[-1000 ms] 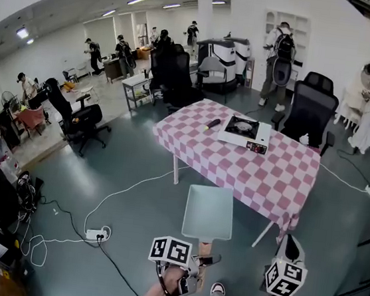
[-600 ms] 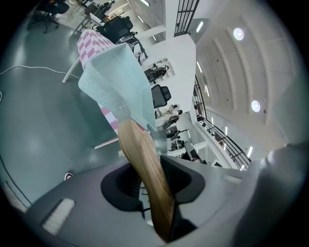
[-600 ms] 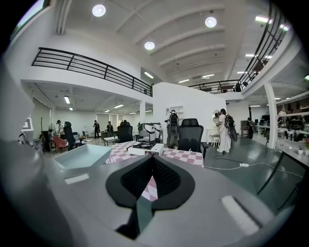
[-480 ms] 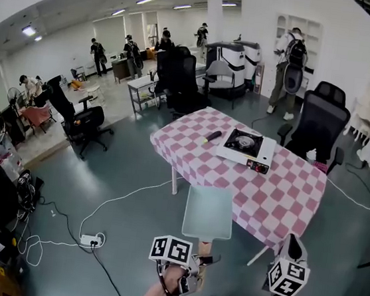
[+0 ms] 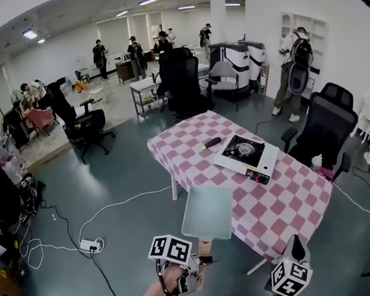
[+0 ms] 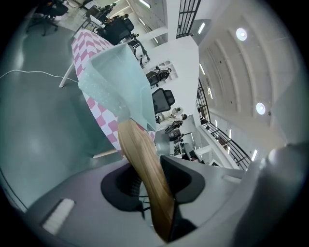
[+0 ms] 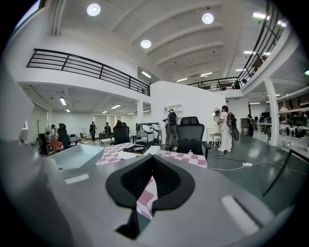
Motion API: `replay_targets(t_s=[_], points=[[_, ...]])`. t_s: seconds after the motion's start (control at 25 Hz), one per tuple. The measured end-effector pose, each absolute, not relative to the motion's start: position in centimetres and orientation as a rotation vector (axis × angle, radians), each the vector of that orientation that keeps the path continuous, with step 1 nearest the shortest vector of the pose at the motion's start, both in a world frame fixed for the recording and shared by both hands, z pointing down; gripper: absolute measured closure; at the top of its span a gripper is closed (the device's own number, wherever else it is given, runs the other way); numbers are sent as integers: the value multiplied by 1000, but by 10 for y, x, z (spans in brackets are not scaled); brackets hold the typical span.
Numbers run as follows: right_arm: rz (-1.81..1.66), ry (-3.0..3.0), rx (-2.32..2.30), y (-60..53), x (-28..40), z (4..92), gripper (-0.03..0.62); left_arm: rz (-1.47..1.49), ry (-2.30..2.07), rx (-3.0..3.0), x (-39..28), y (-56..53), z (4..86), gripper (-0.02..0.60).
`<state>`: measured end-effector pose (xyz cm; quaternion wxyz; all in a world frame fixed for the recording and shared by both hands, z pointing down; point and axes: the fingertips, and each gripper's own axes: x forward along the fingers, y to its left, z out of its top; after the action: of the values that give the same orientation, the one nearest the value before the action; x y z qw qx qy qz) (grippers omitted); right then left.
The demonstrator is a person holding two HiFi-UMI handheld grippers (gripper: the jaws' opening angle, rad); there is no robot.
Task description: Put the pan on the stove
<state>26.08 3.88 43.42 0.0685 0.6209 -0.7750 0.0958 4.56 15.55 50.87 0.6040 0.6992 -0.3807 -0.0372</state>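
Left gripper view: left gripper (image 6: 153, 190) is pinching the wooden handle (image 6: 145, 164) of the pan (image 6: 116, 79), a dark pad pressing on each side of it. Pan is pale green, square, shallow, and is sticking out ahead of the jaws, up in the air.

Head view: left gripper (image 5: 203, 259) is holding the pan (image 5: 208, 212) roughly level over the grey floor (image 5: 128, 170), at the near edge of the checked table (image 5: 279, 202). Stove (image 5: 246, 155) is sitting further back on the table, well apart from the pan, with nothing on its burner.

Right gripper (image 5: 293, 244) is hanging beside the pan on the right. Right gripper view: its (image 7: 150, 161) tips are meeting, holding nothing.
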Motion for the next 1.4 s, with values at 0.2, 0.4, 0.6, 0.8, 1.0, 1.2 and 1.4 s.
replay_targets(t_s=[0.2,0.4,0.6,0.8,1.0,1.2,1.4], points=[[320,-2319,1865,24,260,446,585,-80,-883,1610,42,136,512,470],[329,-2282,1874,5,258,456,585,-79,-870,1605,33,109,518,469],[335,-2250,1929,-30,253,459,585,-65,-849,1626,20,65,518,469],[335,-2234,1969,-71,232,451,585,-36,-825,1663,-1,13,507,469],[330,-2203,2016,-116,212,438,585,-13,-791,1689,-24,-44,494,469],[327,-2157,2082,-161,200,430,585,4,-756,1720,-44,-99,482,469],[327,-2148,2133,-202,180,422,585,31,-737,1736,-66,-145,476,469]])
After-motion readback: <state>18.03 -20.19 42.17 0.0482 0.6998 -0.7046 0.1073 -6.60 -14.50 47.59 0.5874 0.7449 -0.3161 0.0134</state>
